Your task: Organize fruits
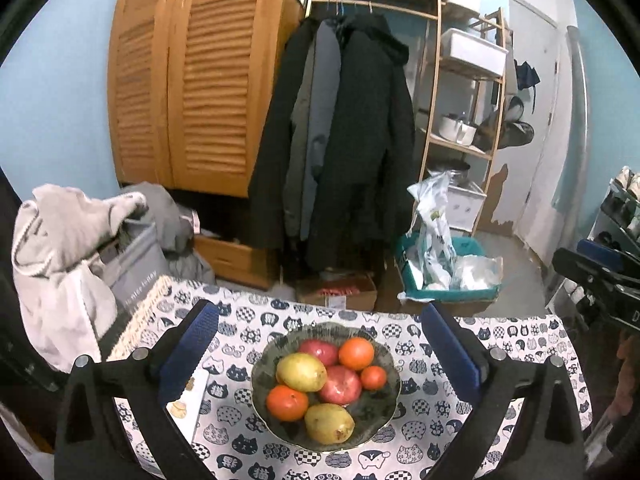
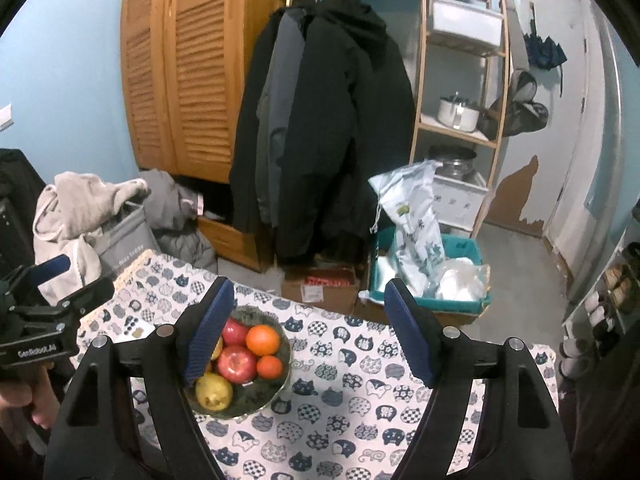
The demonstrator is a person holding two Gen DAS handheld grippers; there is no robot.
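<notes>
A dark green bowl [image 1: 374,410] stands on the cat-print tablecloth [image 1: 512,344]. It holds several fruits: two yellow pears [image 1: 302,372], two red apples [image 1: 340,385] and three oranges [image 1: 356,354]. My left gripper [image 1: 320,312] hovers above and in front of the bowl, open, with nothing between its blue pads [image 1: 188,354]. My right gripper [image 2: 309,286] is open too and holds nothing. In the right wrist view the bowl [image 2: 280,380] lies below its left finger, which hides part of the fruit; an apple [image 2: 237,364] and an orange [image 2: 263,340] show.
A white card [image 1: 188,396] lies left of the bowl. A grey laundry basket [image 1: 136,260] draped with clothes stands off the table's left corner. Beyond the far edge are a cardboard box [image 1: 340,294], a teal basket [image 1: 468,248] with bags, hanging coats [image 1: 352,140] and a wooden shelf [image 1: 460,148].
</notes>
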